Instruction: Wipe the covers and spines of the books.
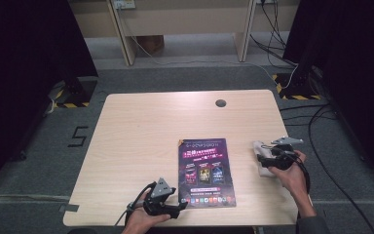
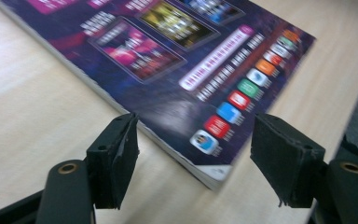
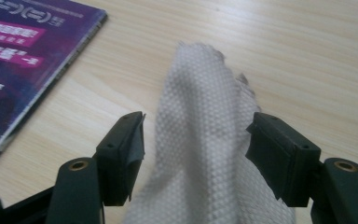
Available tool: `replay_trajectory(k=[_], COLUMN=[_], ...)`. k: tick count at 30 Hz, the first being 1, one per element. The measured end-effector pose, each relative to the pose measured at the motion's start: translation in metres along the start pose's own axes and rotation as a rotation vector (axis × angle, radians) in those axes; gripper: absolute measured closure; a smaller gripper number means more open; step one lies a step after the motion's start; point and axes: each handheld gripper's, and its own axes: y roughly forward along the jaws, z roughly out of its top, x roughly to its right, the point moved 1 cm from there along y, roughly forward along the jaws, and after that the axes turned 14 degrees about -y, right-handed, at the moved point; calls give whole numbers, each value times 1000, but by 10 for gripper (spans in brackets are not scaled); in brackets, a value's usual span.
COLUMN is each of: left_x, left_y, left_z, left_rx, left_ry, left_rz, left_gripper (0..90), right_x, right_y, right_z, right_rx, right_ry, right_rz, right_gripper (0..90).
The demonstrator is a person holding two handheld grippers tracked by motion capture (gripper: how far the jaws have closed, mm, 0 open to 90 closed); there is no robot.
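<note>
Purple booklet (image 1: 206,172) lay flat near the table's (image 1: 136,131) near edge, its cover print too blurred to read (rows of coloured app-style icons lined its near margin). Left claw (image 2: 193,154) stood apart, straddling the booklet's near left corner without pressing it. Right claw (image 3: 196,154), jaws apart, framed a white woven cloth (image 3: 205,140) lying right of the booklet. A "5" (image 1: 78,136) marked the floor at left.

table (image 1: 141,126): light wood, round grommet hole (image 1: 220,103) at 12 o'clock | floor (image 1: 185,73): grey carpet, black "5" mark (image 1: 78,136) at 9 o'clock | hazard tape (image 1: 297,95) at 2 o'clock | pale desk legs (image 1: 124,34) at 12 o'clock | dark curtains (image 1: 24,44) at 10 o'clock
</note>
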Motion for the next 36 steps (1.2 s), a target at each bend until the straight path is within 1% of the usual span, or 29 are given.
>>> replay_trajectory(k=[3, 6, 7, 9, 12, 14, 15, 17, 19, 21, 25, 26, 29, 32, 34, 36], left_x=[-3, -5, -5, -6, -8, -8, -8, -7, -6, -6, -5, -5, -5, -5, -5, -5], left_y=[3, 8, 10, 13, 16, 18, 19, 19, 19, 20, 20, 21, 22, 23, 26, 29], left_z=[3, 6, 7, 8, 8, 7, 6, 6, 6, 5, 5, 5, 6, 8, 9, 10], left_rx=[7, 7, 6, 0, -3, -12, -17, -14, -14, -14, -12, -17, -20, -30, -23, -27], left_ry=[1, 12, 12, 26, 24, 35, 48, 53, 59, 68, 86, 88, 84, 82, 63, 50], left_rz=[19, 39, 44, 59, 65, 73, 81, 83, 88, 88, 89, 83, 79, 81, 77, 69], left_gripper=[314, 315, 315, 314, 312, 309, 307, 296, 296, 298, 300, 304, 302, 289, 275, 266], right_x=[4, 5, 5, 5, 8, 8, 8, 8, 8, 9, 12, 12, 13, 11, 8, 3], right_y=[3, 6, 7, 8, 9, 10, 11, 13, 14, 15, 14, 13, 12, 6, 2, -1], right_z=[-4, -8, -9, -10, -12, -13, -14, -15, -17, -18, -19, -18, -17, -10, -3, 5], right_rx=[-28, -50, -51, -58, -58, -63, -68, -75, -78, -72, -61, -57, -48, -15, 14, 39], right_ry=[-8, -7, -5, -2, 0, 8, 7, 13, 17, 24, 25, 22, 2, -13, -30, -48], right_rz=[-14, -6, -7, 4, 5, 10, 14, 20, 36, 50, 65, 63, 57, 49, 49, 60], right_gripper=[390, 417, 425, 435, 445, 454, 457, 484, 522, 579, 751, 769, 789, 792, 792, 792])
